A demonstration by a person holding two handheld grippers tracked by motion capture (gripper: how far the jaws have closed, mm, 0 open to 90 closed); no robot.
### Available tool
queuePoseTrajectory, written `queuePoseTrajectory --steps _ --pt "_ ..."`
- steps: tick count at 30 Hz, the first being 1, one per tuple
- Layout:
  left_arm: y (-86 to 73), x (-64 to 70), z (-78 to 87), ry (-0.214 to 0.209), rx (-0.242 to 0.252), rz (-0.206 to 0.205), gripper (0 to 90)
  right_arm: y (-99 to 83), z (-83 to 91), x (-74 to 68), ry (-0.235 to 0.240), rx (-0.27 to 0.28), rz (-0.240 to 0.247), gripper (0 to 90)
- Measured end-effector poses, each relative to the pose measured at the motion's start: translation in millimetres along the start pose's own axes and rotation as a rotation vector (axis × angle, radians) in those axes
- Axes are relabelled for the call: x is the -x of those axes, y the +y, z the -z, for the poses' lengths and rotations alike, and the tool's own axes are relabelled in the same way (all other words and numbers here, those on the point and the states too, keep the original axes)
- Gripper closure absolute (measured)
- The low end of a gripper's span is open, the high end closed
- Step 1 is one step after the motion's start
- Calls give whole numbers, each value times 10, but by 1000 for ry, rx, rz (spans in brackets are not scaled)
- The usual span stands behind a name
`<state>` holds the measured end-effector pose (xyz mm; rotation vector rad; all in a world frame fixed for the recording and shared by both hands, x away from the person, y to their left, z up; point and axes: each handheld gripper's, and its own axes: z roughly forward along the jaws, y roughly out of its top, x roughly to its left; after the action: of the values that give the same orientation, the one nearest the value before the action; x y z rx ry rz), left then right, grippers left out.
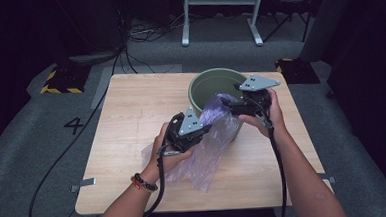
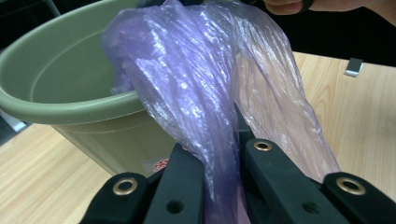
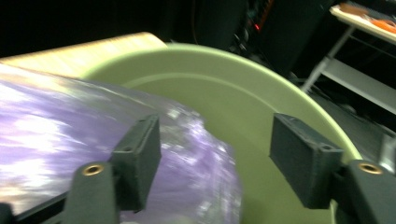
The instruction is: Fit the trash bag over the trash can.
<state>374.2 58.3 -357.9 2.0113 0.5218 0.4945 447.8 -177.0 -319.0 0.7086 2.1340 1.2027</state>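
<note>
The purple plastic bag [image 1: 210, 137] lies crumpled across the middle of the wooden table [image 1: 131, 116], its upper end draped over the rim of the green bucket [image 1: 205, 85] at about 7 o'clock on that rim, the rest trailing down toward the table's near edge. In the left gripper view the bag [image 2: 201, 88] hangs over the bucket's lip [image 2: 56, 107] and runs down between the two black jaws, which are closed tight on a gathered fold of it. The left gripper [image 1: 202, 130] sits at the bag's 9 o'clock side, just beside the bucket's wall. The right gripper [image 1: 227, 102] hovers over the bucket's rim at about 4 o'clock; in its own view the jaws stand wide apart, the bag [image 3: 70, 135] beside one jaw and the bucket's inside [image 3: 224, 112] between them, nothing clamped
</note>
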Motion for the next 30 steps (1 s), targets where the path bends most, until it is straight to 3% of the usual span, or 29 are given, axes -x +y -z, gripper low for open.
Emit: queuePoseTrajectory --steps 5,8,11,13,17,19,20,24,25,30 --pt "3 -8 -18 15 3 28 892 26 108 -31 38 37 7 266" --pt "13 -17 -26 7 1 43 892 -6 252 -103 39 76 40 254" --pt "38 -13 -27 2 10 43 892 -92 409 -195 92 121 59 258" --pt "63 2 -39 -4 3 39 892 -230 525 -326 134 145 101 283" --pt "78 18 -61 -11 -1 35 891 -371 578 -439 132 162 140 344" --pt "88 21 -80 -16 -6 35 891 -440 581 -499 103 165 197 493" --pt "97 24 -100 -23 -8 35 890 -483 571 -531 110 176 223 605" --pt "103 23 -113 -29 -10 30 888 -511 560 -552 86 194 253 747" --pt "101 19 -111 -36 -8 30 886 -515 564 -547 66 206 265 838" --pt "99 29 -82 -35 5 27 886 -504 565 -510 56 209 252 900"
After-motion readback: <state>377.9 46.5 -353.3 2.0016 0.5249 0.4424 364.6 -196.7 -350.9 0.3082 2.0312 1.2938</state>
